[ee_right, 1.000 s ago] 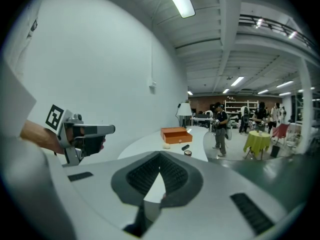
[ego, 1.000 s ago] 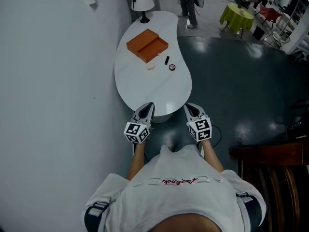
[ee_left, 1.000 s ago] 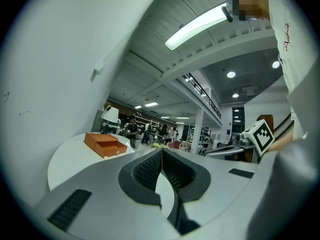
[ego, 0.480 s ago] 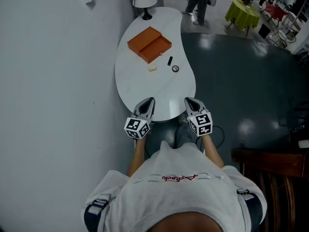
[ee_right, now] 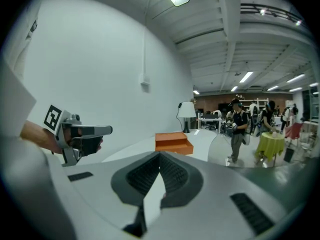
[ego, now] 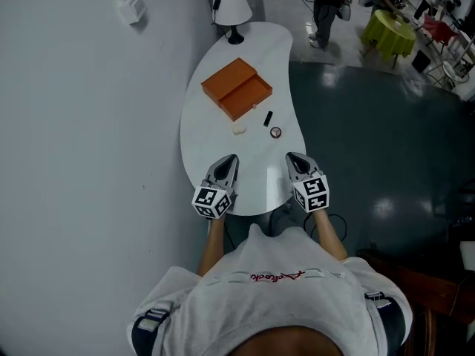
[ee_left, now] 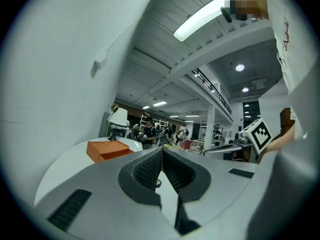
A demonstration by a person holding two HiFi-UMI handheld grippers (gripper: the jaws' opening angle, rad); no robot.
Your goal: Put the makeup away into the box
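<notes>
An open orange box (ego: 237, 87) sits on the far half of a white curved table (ego: 204, 143). Just in front of it lie a small cream piece (ego: 238, 128), a black lipstick (ego: 268, 118) and a round compact (ego: 275, 132). My left gripper (ego: 226, 164) and right gripper (ego: 295, 160) hover side by side over the table's near end, well short of the makeup. Both are shut with nothing in them. The box (ee_left: 107, 149) shows ahead of the left gripper (ee_left: 161, 154), and the box (ee_right: 173, 141) also lies beyond the right gripper (ee_right: 160, 156).
A white table lamp (ego: 231, 6) stands at the table's far end. A grey wall (ego: 89, 162) runs close along the left. To the right is dark glossy floor (ego: 371, 139); a person (ego: 326, 6) and a green-covered table (ego: 390, 32) are far back.
Both grippers have moved forward from the table's near edge to over its near end. The table and its things now appear closer in the head view.
</notes>
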